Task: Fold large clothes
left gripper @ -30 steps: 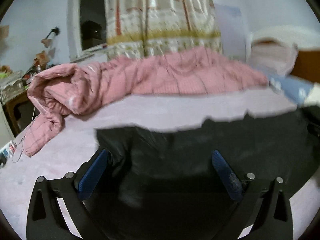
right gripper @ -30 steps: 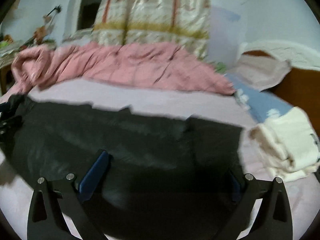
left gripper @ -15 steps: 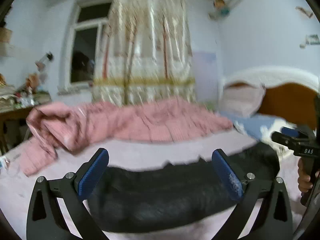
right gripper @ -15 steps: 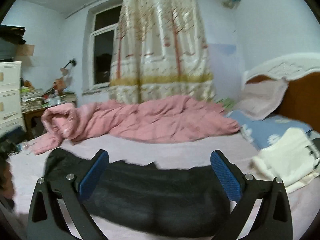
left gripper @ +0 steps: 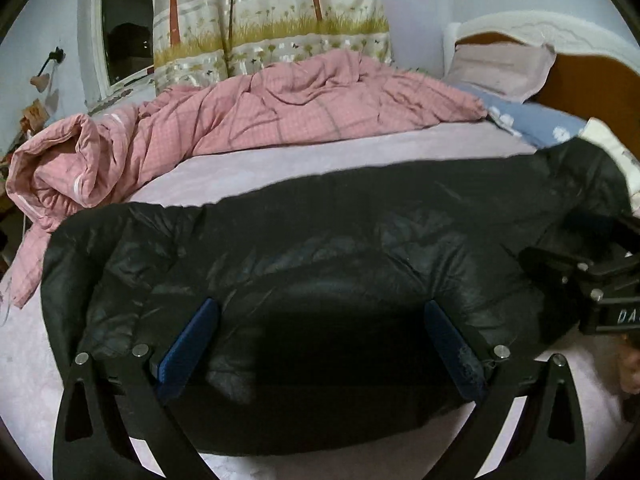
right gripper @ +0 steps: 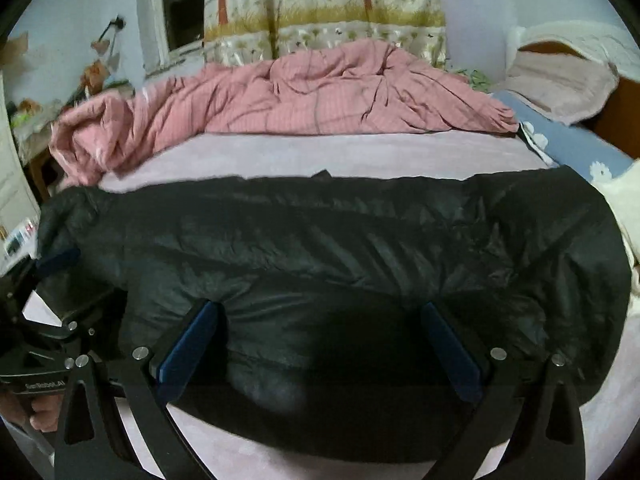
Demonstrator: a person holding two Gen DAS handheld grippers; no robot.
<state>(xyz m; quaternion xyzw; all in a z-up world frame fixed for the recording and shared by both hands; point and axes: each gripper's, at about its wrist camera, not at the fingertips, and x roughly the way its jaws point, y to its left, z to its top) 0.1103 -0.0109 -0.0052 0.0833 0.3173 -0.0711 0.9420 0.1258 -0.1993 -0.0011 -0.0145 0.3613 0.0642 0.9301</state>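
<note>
A black puffy jacket [left gripper: 320, 248] lies folded in a long band across the pale pink bed sheet [left gripper: 248, 168]. My left gripper [left gripper: 320, 306] is open wide, its blue pads low over the jacket's near edge, with fabric bulging between them. My right gripper [right gripper: 317, 307] stands the same way, open over the near edge of the jacket [right gripper: 340, 240]. The right tool's black frame [left gripper: 600, 276] shows at the jacket's right end in the left wrist view. The left tool's frame [right gripper: 44, 332], held by a hand, shows at the left end in the right wrist view.
A crumpled pink quilt [left gripper: 248, 120] runs along the far side of the bed. Pillows [left gripper: 500, 68] and a blue one [right gripper: 572, 148] lie by the wooden headboard [left gripper: 592, 84]. A cream folded garment [right gripper: 624, 188] sits at right. Curtain [left gripper: 272, 12] and window behind.
Half a second ago both grippers were raised and looking across the room. They have since dropped down onto the jacket's near edge, still open.
</note>
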